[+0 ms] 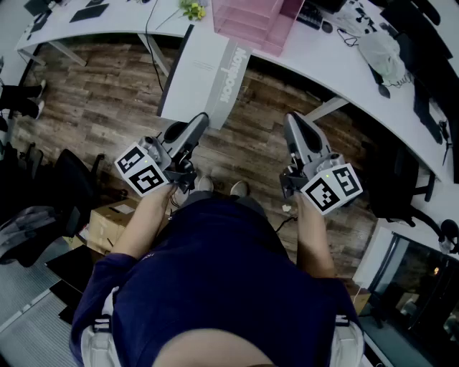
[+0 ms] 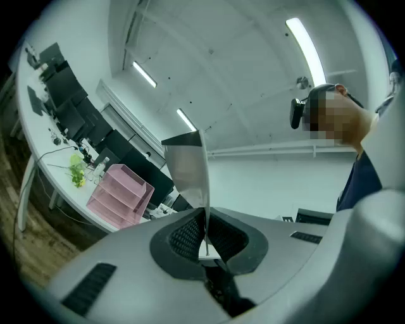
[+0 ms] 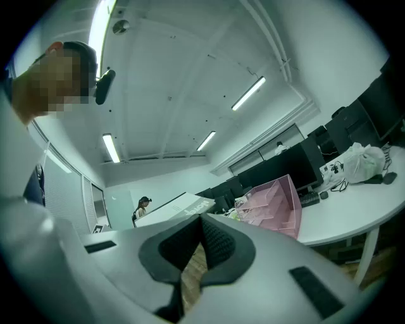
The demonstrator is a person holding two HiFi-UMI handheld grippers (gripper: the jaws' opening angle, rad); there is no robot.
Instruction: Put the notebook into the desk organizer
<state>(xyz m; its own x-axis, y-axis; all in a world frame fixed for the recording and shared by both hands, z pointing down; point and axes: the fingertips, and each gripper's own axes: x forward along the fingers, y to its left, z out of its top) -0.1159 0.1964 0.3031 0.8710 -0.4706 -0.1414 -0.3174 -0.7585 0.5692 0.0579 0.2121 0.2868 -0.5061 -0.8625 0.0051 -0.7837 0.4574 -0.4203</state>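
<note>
My left gripper (image 1: pixel 199 123) is clamped on the near edge of the notebook (image 1: pixel 204 72), which is held out over the wood floor (image 1: pixel 107 107) with its far end at the white desk (image 1: pixel 337 68). My right gripper (image 1: pixel 292 120) has its jaws together, empty. The pink desk organizer (image 1: pixel 251 21) sits on the desk just beyond the notebook, with a small plant (image 1: pixel 192 10) to its left and a keyboard (image 1: pixel 312 16) and white bag (image 1: pixel 380 50) to its right

The white desk (image 1: pixel 323 57) carries a pink desk organizer (image 1: pixel 254 21) — also flowers (image 1: pixel 192 10), a keyboard (image 1: pixel 310 16), a white bag (image 1: pixel 380 51).
</note>
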